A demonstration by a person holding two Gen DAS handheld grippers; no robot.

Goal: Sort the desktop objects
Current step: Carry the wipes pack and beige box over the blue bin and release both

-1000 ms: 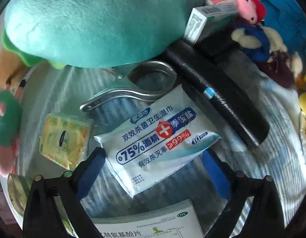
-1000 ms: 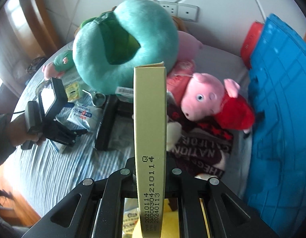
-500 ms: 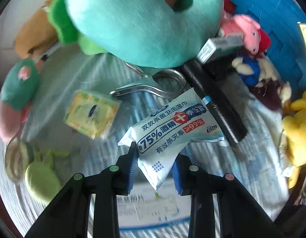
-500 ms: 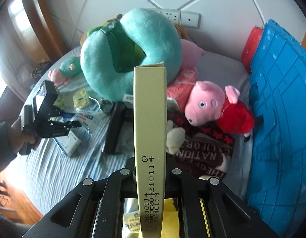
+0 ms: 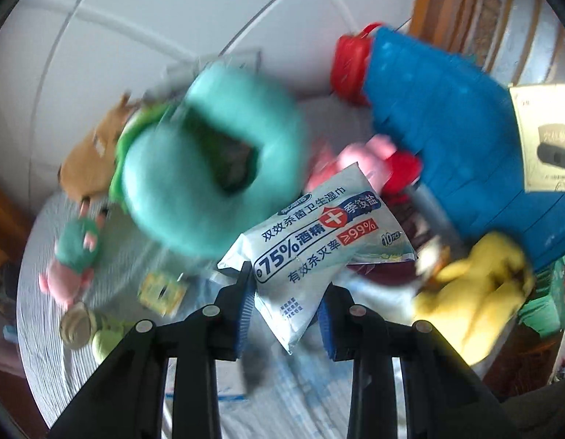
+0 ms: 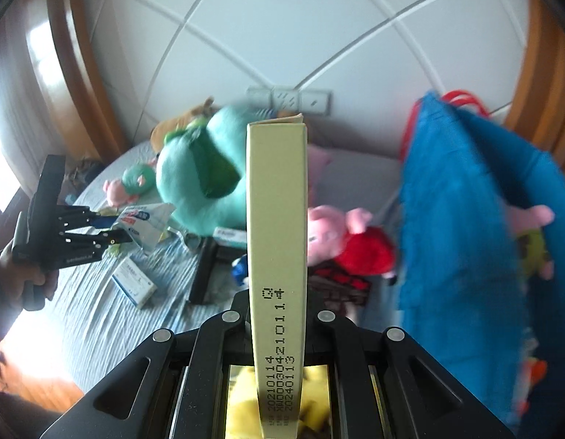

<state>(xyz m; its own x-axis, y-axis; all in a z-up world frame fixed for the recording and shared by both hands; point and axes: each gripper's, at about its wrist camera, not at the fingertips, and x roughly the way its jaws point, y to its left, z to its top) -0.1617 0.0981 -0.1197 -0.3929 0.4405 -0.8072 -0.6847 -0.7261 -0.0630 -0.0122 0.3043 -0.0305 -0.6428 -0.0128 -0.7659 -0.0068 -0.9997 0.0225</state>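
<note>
The left tongs (image 5: pixel 284 314) pinch one wipes pack (image 5: pixel 319 241) marked "75%"; the right tongs (image 6: pixel 277 329) squeeze one thin box (image 6: pixel 277 219) stamped "20210114".

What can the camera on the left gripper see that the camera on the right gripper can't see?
Only the left wrist view shows the yellow plush toy and the print on the front of the wipes packet.

Only the right wrist view shows the wall sockets, the small white box on the striped cloth, and the left gripper from outside, held in a hand.

Both show the teal neck pillow, the pink pig plush, the blue bag and the yellowish carton in the right gripper.
</note>
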